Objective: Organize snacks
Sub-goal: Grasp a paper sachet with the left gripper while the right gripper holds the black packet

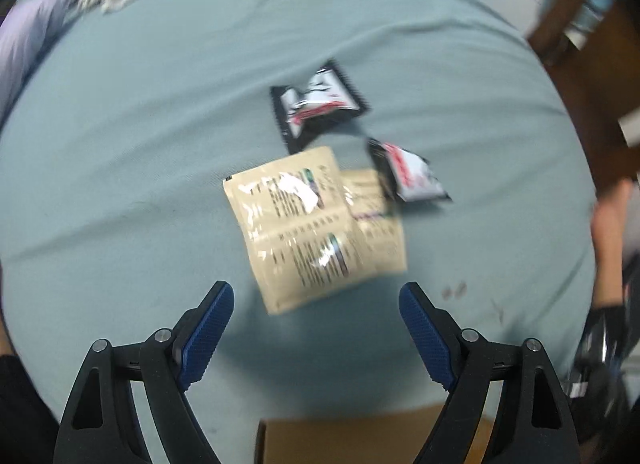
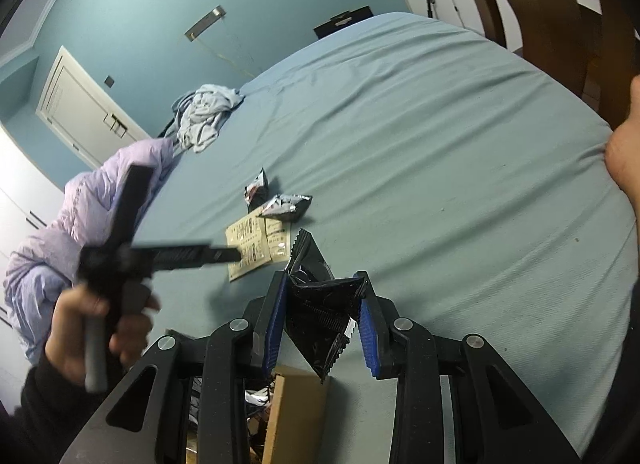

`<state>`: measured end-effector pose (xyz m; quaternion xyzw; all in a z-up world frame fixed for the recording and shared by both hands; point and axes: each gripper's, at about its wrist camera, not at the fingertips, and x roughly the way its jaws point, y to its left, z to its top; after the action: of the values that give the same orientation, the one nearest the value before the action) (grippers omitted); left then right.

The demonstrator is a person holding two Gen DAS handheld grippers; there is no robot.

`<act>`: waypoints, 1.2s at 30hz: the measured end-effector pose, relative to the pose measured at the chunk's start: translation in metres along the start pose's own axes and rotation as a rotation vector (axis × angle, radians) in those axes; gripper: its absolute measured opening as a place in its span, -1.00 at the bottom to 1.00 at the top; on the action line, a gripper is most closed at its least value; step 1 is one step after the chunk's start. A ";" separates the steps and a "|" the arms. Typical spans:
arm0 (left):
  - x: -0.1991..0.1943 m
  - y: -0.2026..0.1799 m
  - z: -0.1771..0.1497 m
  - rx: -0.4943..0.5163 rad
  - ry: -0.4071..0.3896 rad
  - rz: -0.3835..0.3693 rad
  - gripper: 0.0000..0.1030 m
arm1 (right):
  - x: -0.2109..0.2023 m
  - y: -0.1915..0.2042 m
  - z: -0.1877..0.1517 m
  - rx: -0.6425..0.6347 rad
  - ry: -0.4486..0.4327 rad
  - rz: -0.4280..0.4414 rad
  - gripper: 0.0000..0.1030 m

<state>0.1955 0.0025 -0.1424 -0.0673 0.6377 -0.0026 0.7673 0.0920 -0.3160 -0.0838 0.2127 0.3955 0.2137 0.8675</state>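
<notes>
Right tool [image 2: 323, 306] clenched on a crumpled black snack packet [image 2: 320, 324], lifted above the bed [image 2: 440, 152] and over the edge of a cardboard box [image 2: 296, 412]. Left tool [image 1: 316, 328] released, jaws wide and empty, aimed down at two overlapping beige sachets [image 1: 308, 224] with dark print too blurred to read. Just beyond those, two black-and-white packets [image 1: 320, 100] with red marks, lying on the teal sheet. Box contents unclear. Farther off, a lilac jacket [image 2: 80, 216] and a crumpled grey cloth [image 2: 204, 116].

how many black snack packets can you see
3: two black packets lie on the bed sheet above the beige sachets, one farther, one nearer; the third is clamped in the right gripper.
</notes>
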 end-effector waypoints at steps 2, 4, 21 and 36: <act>0.015 0.005 0.009 -0.043 0.034 0.023 0.67 | 0.003 0.001 0.002 0.002 0.003 0.007 -0.40; 0.030 0.010 0.016 -0.084 0.051 0.057 0.67 | 0.005 0.002 0.004 -0.001 0.008 0.003 -0.40; 0.018 0.017 -0.001 -0.144 -0.036 0.060 0.27 | -0.005 0.024 0.000 -0.044 0.001 -0.032 -0.40; -0.103 -0.021 -0.095 0.182 -0.239 0.025 0.29 | -0.048 0.060 -0.050 -0.008 -0.014 -0.033 -0.39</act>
<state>0.0847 -0.0189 -0.0562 0.0107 0.5399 -0.0431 0.8406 0.0118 -0.2828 -0.0526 0.2042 0.3920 0.1996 0.8745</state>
